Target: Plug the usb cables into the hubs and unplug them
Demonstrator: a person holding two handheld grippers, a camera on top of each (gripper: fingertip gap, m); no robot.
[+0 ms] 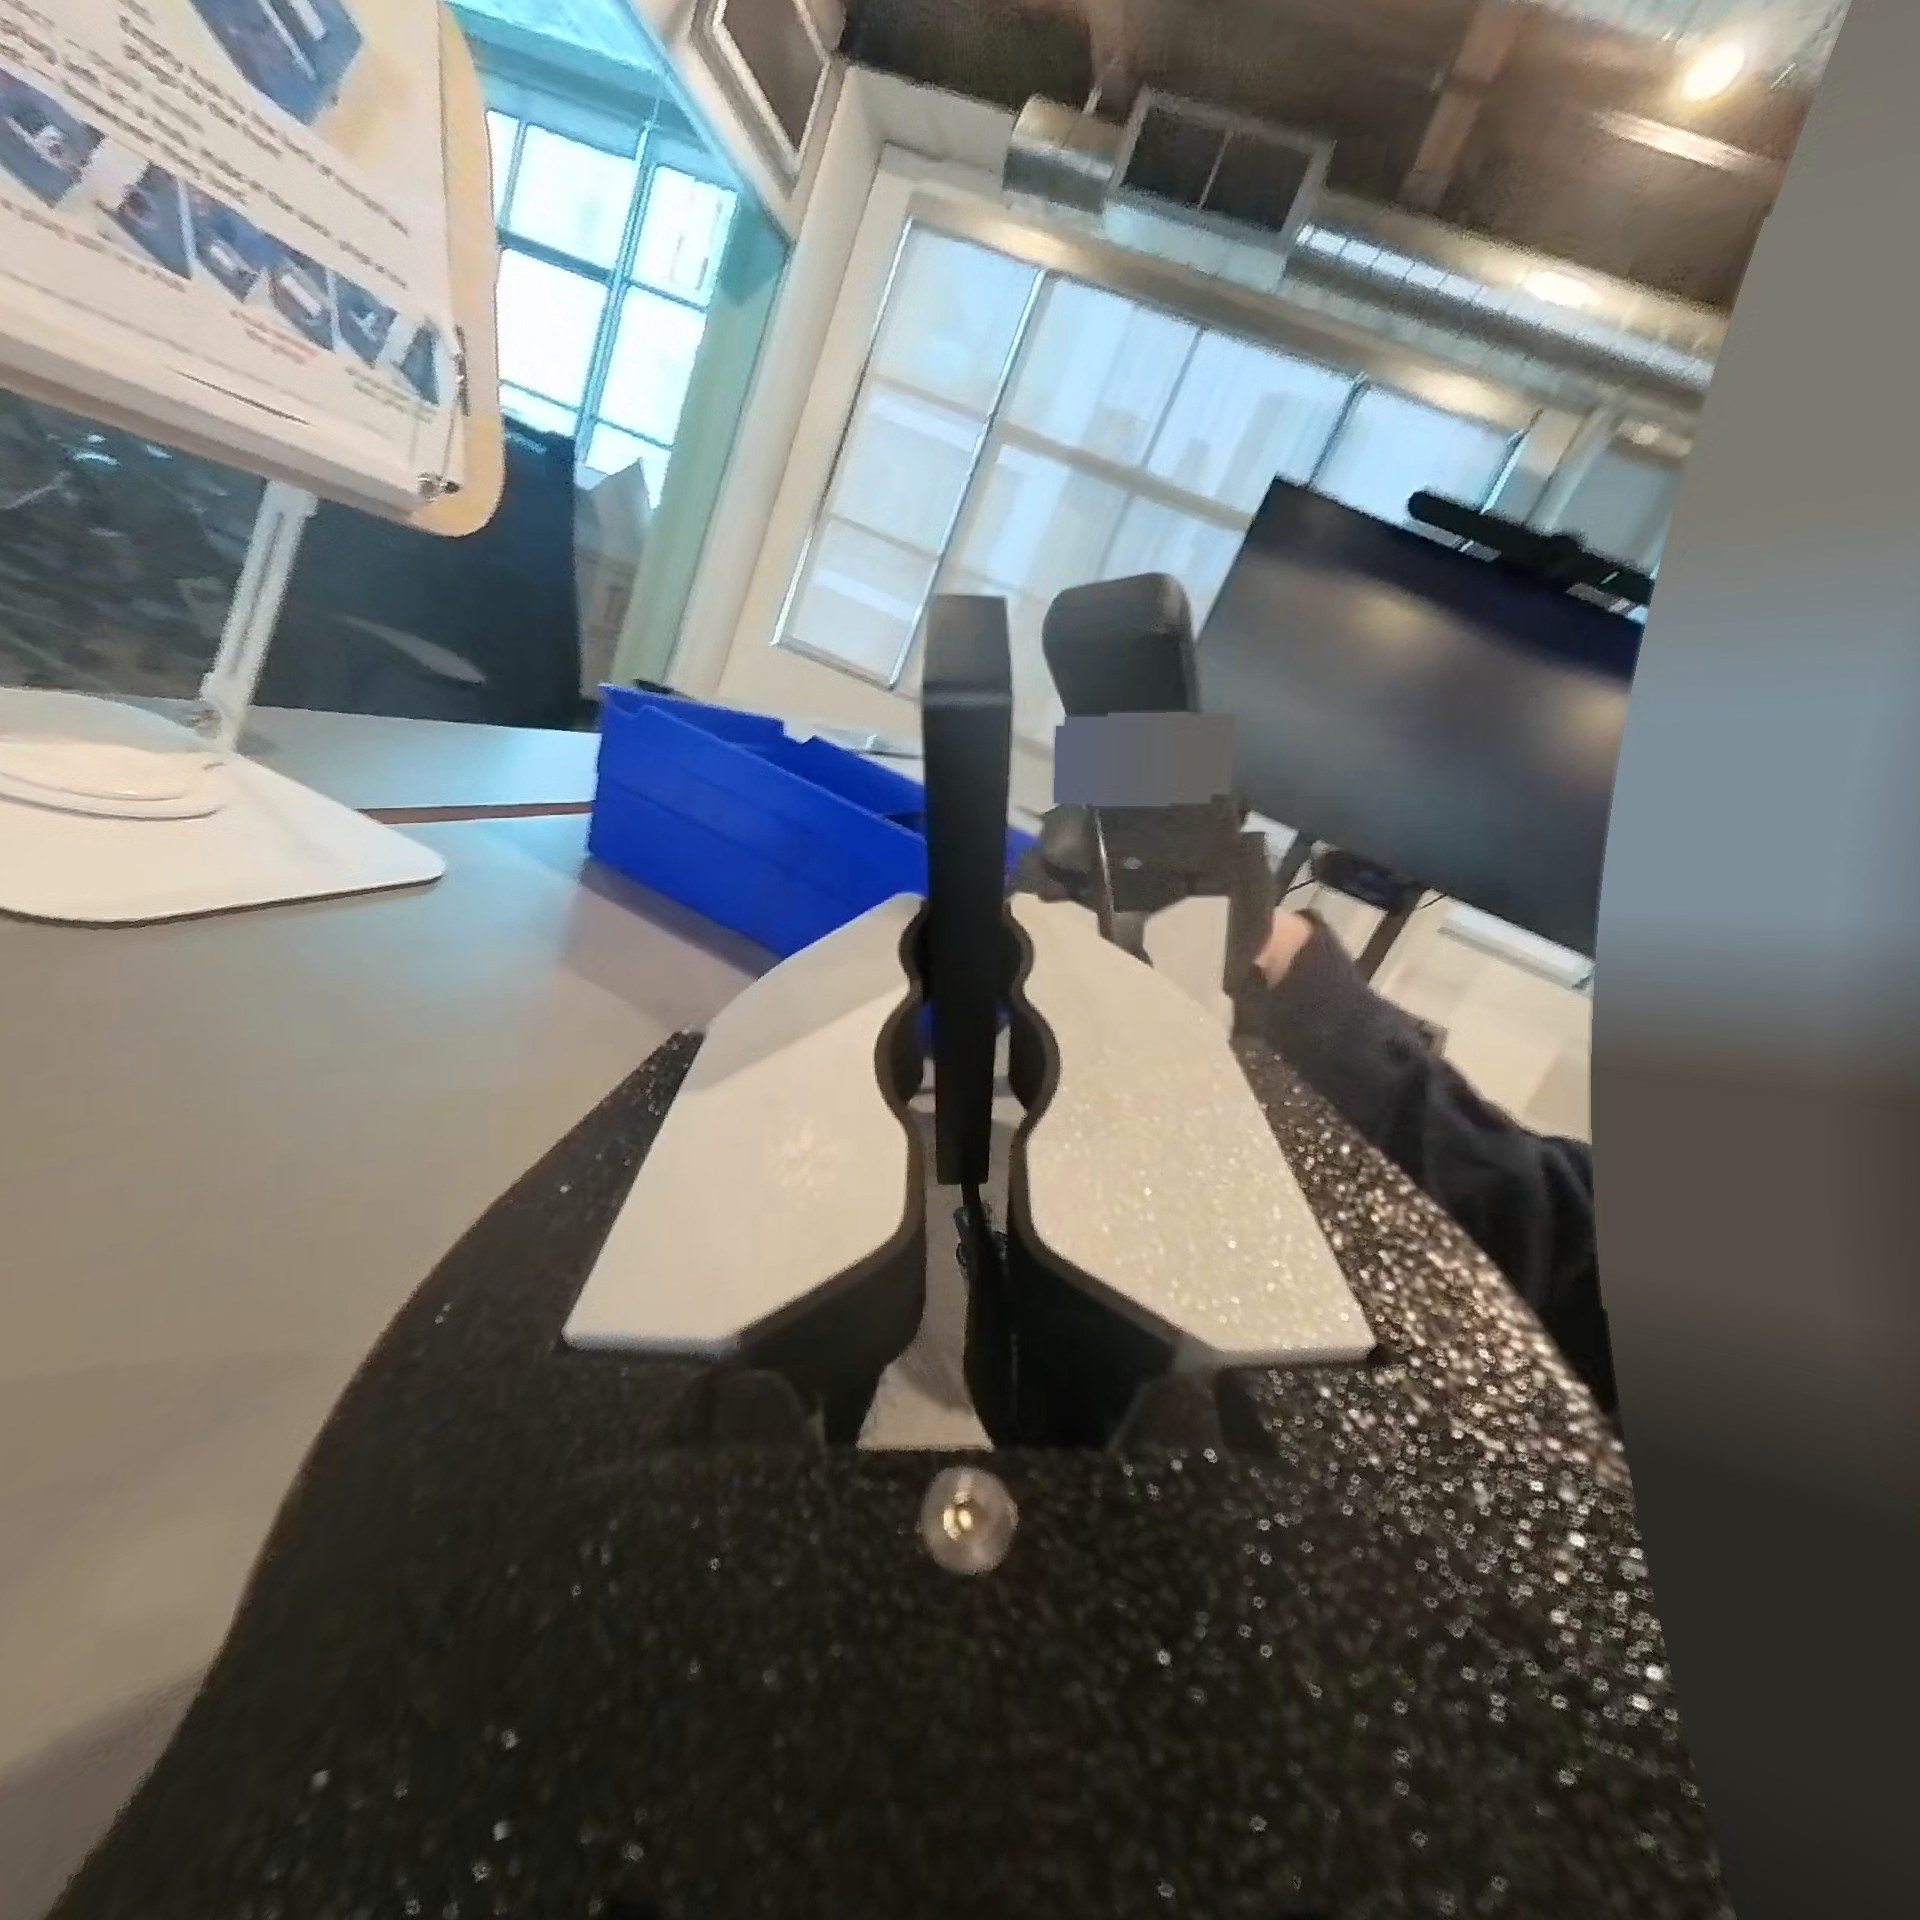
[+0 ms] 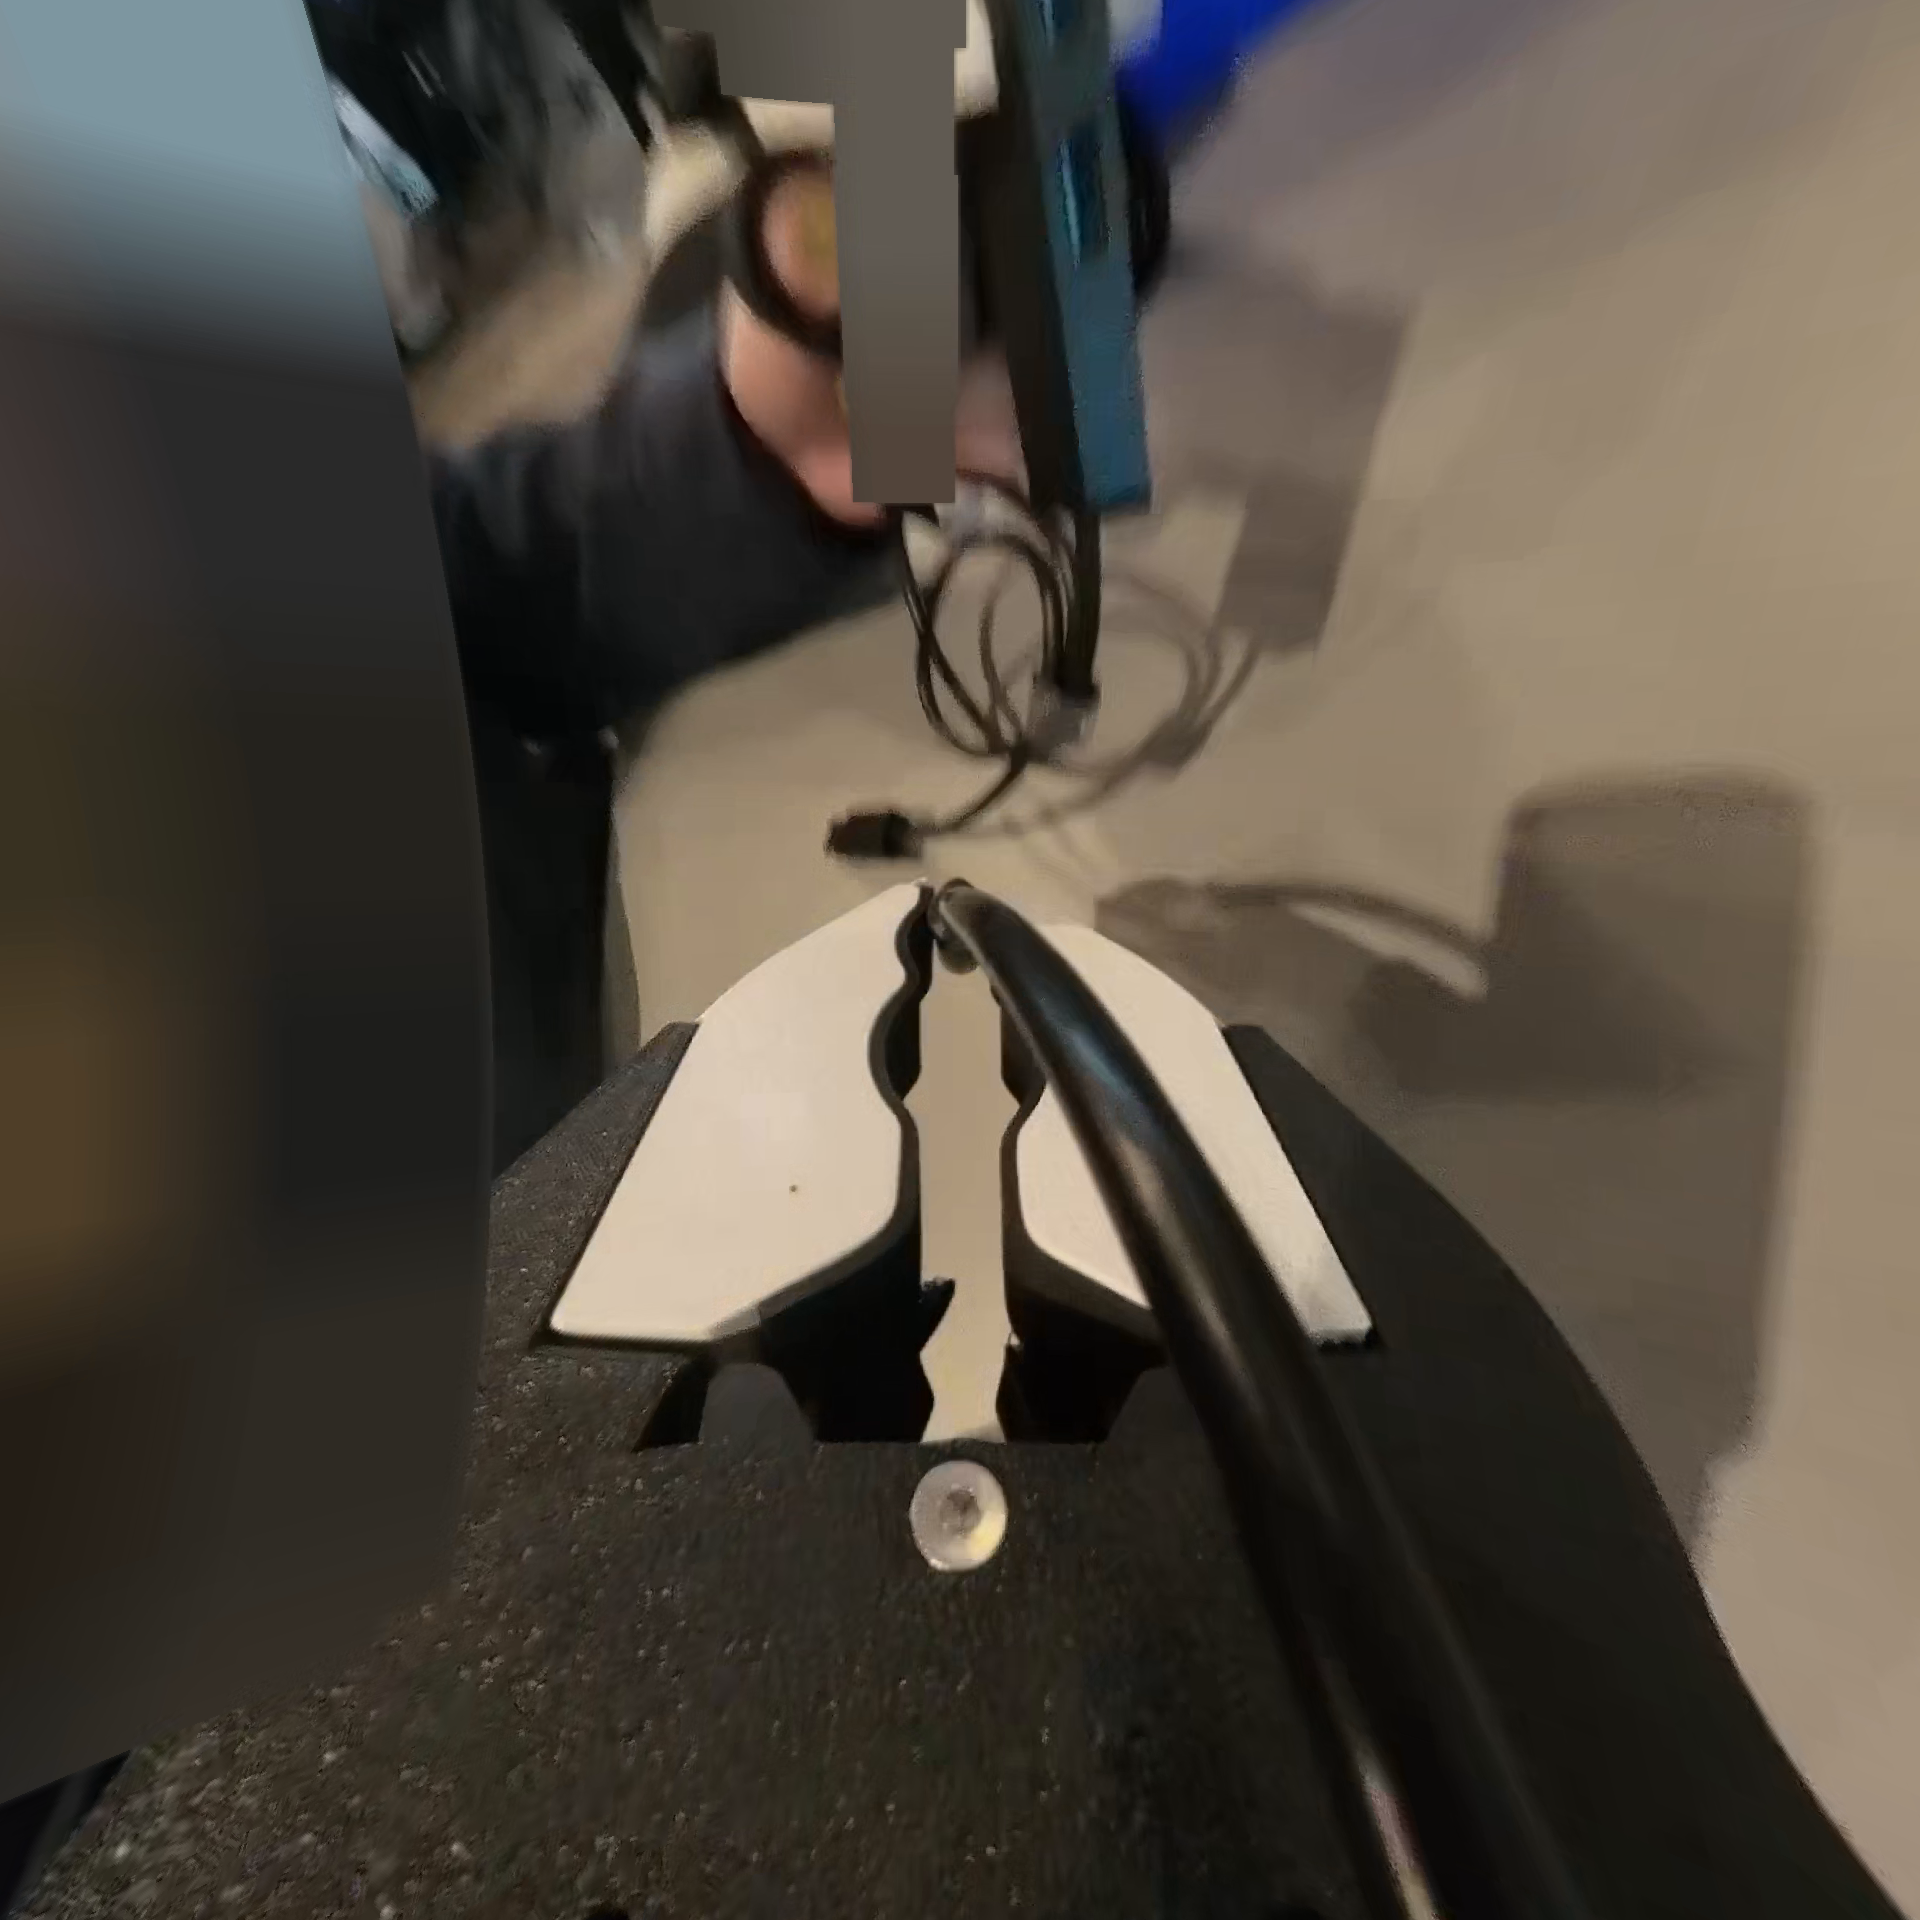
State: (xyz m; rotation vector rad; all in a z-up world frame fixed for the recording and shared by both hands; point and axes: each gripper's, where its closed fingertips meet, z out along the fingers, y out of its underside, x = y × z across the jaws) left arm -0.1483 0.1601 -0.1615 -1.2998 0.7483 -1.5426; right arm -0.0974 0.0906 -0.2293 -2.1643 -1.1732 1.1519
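My left gripper [image 1: 966,925] is shut on a slim black USB hub [image 1: 966,748], held edge-on and upright above the grey table [image 1: 312,1091]. The hub's thin cable hangs down between the fingers. My right gripper [image 2: 935,904] is shut at its tips on a thick black cable [image 2: 1122,1122] that runs back over its right finger. In the right wrist view the hub [image 2: 1091,312] shows blurred, farther off, with blue ports. Below it a coiled thin cable [image 2: 987,665] with a black plug [image 2: 873,831] lies on the table [image 2: 1455,623]. The right gripper [image 1: 1184,883] shows beyond the hub.
A blue bin [image 1: 727,821] stands behind the hub. A white stand base [image 1: 208,831] carrying an instruction sheet [image 1: 239,208] is at the left. A dark monitor [image 1: 1434,707] and a chair are at the back right. A person's hand [image 2: 790,436] and dark sleeve show.
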